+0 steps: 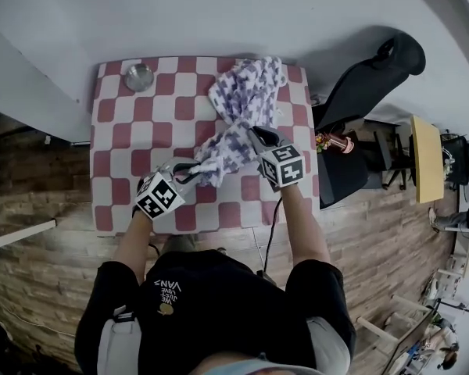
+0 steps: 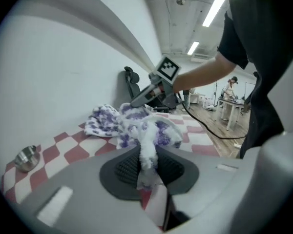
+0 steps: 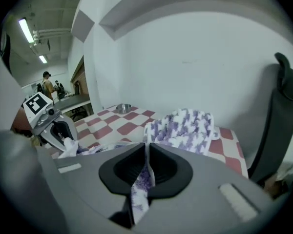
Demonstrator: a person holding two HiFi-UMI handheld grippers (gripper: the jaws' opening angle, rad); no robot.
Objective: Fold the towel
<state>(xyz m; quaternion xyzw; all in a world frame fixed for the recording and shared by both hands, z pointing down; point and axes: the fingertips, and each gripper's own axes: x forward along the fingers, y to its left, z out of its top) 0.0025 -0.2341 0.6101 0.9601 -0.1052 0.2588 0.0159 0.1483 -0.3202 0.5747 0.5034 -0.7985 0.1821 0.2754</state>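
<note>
A white towel with purple pattern (image 1: 242,108) lies bunched on the red-and-white checked table (image 1: 117,178), toward its right side. My left gripper (image 1: 194,170) is shut on the towel's near-left end; in the left gripper view a thick fold of towel (image 2: 147,143) is pinched between the dark pads. My right gripper (image 1: 256,137) is shut on a thin edge of the towel (image 3: 145,172) at its near-right side. The bulk of the towel (image 3: 185,126) is heaped beyond the jaws. Both grippers sit close together near the table's front.
A small steel bowl (image 1: 139,76) stands at the table's far left corner. A black office chair (image 1: 367,76) stands just right of the table. A white wall runs behind the table; wooden floor lies in front. People stand at benches in the background of both gripper views.
</note>
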